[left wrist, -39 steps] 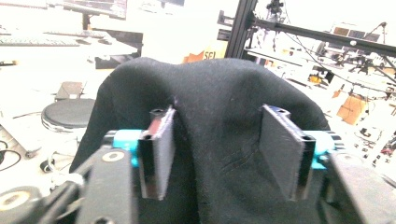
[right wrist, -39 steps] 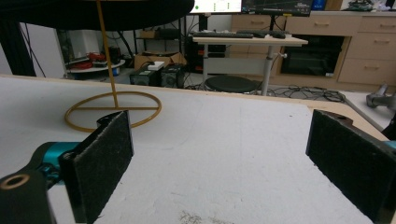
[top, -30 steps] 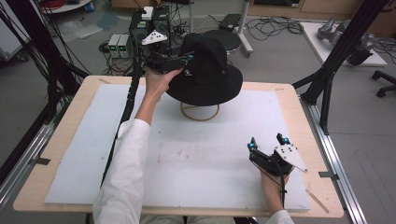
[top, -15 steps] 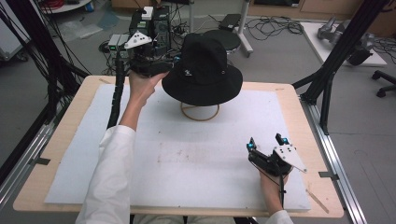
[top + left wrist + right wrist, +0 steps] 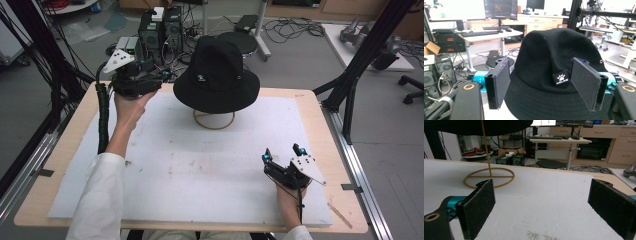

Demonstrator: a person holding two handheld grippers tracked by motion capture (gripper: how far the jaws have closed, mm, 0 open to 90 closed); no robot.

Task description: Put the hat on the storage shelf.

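**Around the work table**

A white mat (image 5: pixel 200 175) covers most of the wooden table (image 5: pixel 310 100). Beyond the far edge, computer boxes (image 5: pixel 160 27) sit among loose cables (image 5: pixel 295 30) on the grey floor (a round black stool (image 5: pixel 240 41) stands beside them). Black frame posts (image 5: pixel 365 55) rise at the right.

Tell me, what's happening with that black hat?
A person holds a gripper in each hand. The black hat sits on a thin gold stand on the table. The left gripper is held up beside the hat, jaws open and not touching it. The right gripper rests on the white mat, open, holding nothing.
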